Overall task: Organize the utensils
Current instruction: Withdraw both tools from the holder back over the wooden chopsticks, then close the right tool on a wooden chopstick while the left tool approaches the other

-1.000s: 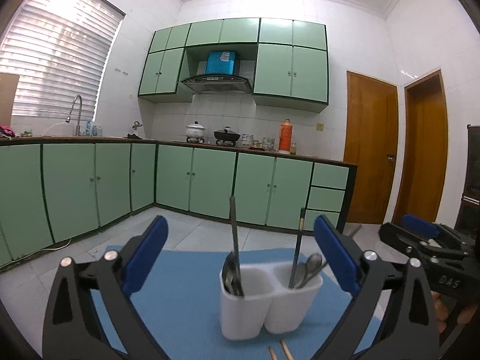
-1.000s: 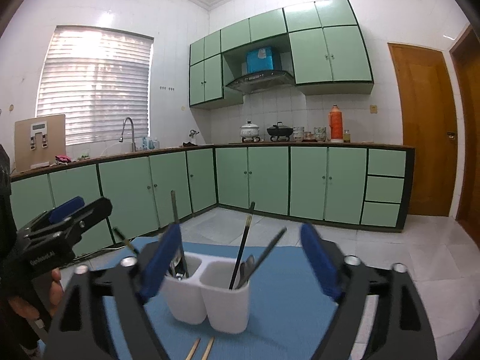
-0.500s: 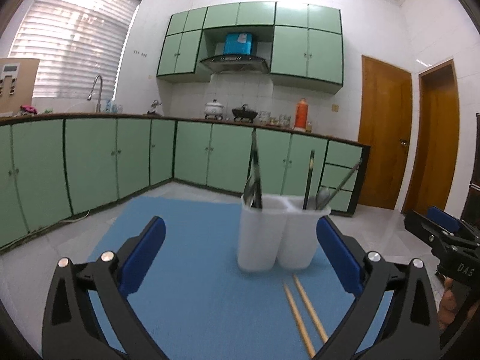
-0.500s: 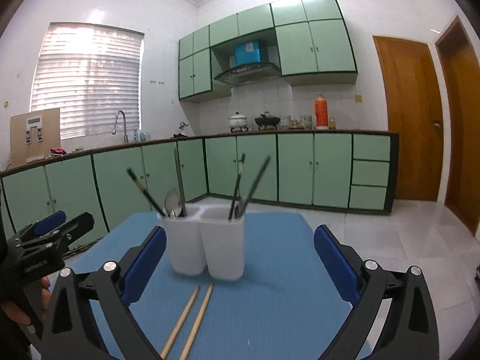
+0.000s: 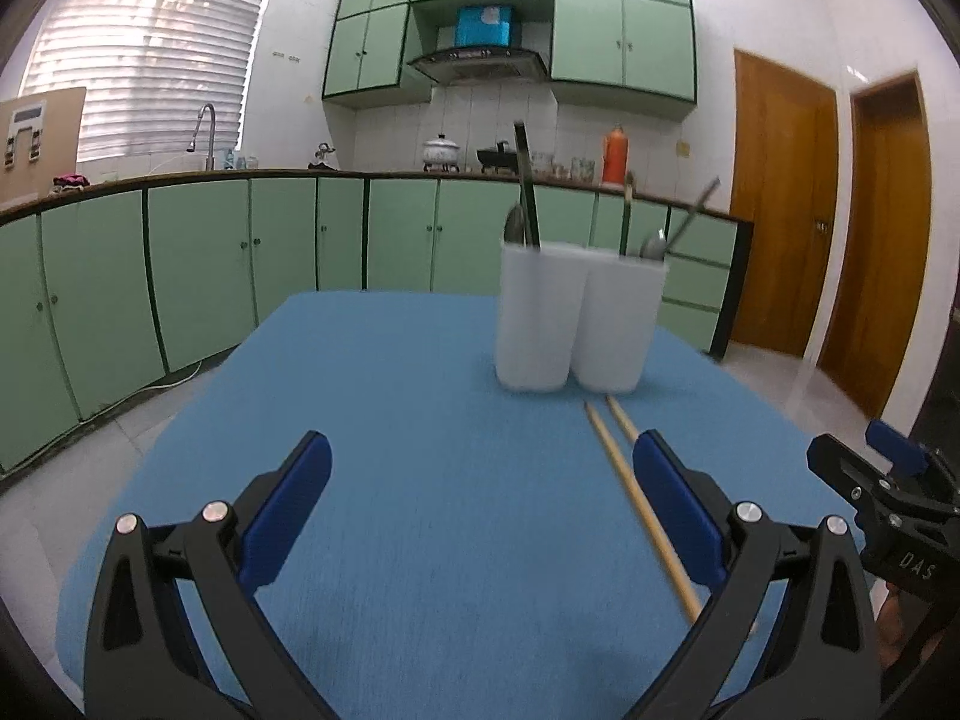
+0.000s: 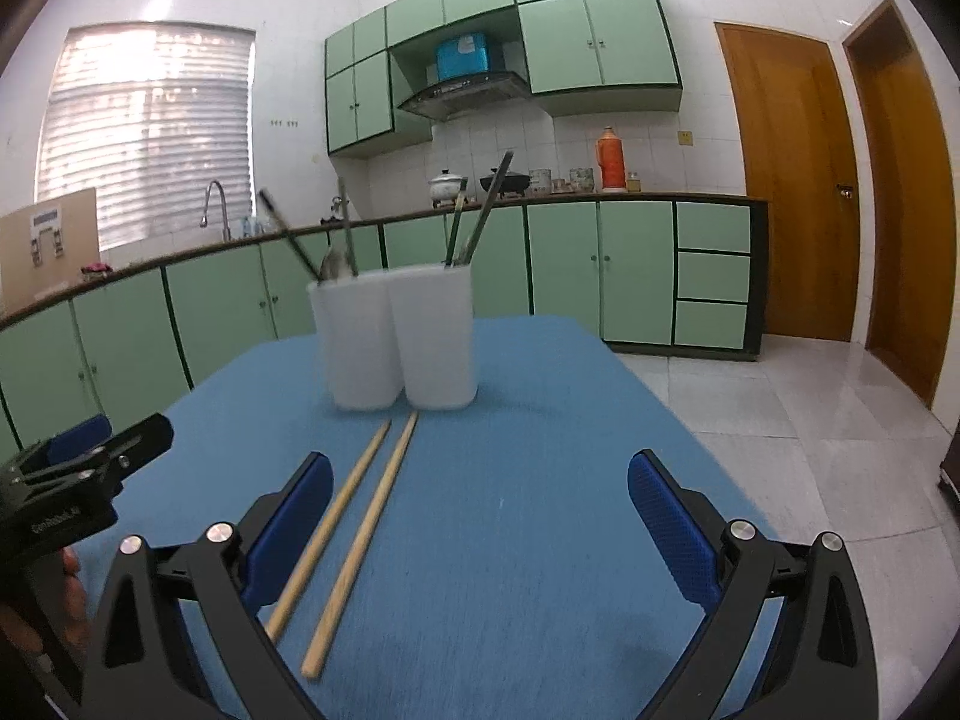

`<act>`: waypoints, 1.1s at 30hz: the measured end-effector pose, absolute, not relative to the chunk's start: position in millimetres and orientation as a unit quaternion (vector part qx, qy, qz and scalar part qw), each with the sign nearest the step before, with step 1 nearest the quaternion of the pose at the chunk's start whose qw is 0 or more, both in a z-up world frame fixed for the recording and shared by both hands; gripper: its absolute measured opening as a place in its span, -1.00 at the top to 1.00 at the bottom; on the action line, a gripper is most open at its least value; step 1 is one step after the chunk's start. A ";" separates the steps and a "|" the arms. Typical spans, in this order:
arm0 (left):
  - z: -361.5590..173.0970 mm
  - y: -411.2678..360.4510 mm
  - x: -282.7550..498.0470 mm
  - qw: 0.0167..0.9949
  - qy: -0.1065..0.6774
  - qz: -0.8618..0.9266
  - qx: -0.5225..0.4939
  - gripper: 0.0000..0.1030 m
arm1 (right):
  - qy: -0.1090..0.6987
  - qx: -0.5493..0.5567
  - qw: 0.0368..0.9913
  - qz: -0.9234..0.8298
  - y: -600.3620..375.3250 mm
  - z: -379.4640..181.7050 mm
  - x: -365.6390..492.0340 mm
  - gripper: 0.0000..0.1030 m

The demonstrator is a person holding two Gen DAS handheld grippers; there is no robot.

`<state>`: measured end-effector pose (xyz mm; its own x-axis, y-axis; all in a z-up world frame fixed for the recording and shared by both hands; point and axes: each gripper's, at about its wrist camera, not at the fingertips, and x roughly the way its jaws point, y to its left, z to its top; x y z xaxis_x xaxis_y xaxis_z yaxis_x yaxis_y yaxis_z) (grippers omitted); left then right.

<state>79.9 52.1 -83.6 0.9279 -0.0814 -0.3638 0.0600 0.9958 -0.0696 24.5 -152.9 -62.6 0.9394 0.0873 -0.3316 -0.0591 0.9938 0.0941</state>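
A white holder (image 6: 399, 336) with 2 compartments stands upright on the blue table mat (image 6: 528, 516). Just in front of the holder, 2 wooden chopsticks (image 6: 354, 534) lie flat and side by side on the mat, their far tips close to its base and not touching it. In the holder's left compartment 1 spoon (image 5: 515, 227) shows beside dark handles; the right compartment holds 1 more spoon (image 5: 653, 246) and further handles, too blurred to count. The left gripper (image 5: 480, 498) hangs released over the mat on the near side of the holder, nothing between its 2 blue pads. The right gripper (image 6: 480, 498) is also spread wide and empty, the chopsticks running beneath it by its left pad.
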 end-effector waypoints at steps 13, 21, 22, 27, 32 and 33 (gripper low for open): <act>-111.7 63.4 49.1 0.981 0.191 -0.030 -0.016 -0.90 | 0.123 -0.010 0.992 0.027 -108.4 -99.0 -19.2 -0.85; -118.6 68.4 45.8 0.981 0.191 -0.025 -0.028 -0.90 | 0.132 -0.011 0.991 0.031 -101.0 -108.3 -15.6 -0.40; -118.6 67.3 45.3 0.981 0.191 -0.025 -0.028 -0.90 | 0.133 -0.012 0.991 0.031 -100.7 -109.1 -15.3 -0.36; -118.0 66.8 44.7 0.981 0.188 -0.028 -0.027 -0.90 | 0.143 -0.021 0.989 0.035 -97.9 -114.5 -12.6 -0.09; -118.4 69.5 43.3 0.981 0.188 -0.028 -0.032 -0.90 | 0.147 -0.035 0.988 0.036 -91.5 -120.9 -12.7 0.12; -118.5 69.6 43.2 0.981 0.188 -0.028 -0.032 -0.90 | 0.147 -0.036 0.988 0.035 -90.5 -122.5 -13.3 0.17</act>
<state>43.2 69.6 -118.5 0.9279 -0.0667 -0.3668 0.0426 0.9964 -0.0737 -13.3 -90.5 -122.5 0.9543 0.0593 -0.2930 -0.0802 0.9950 -0.0601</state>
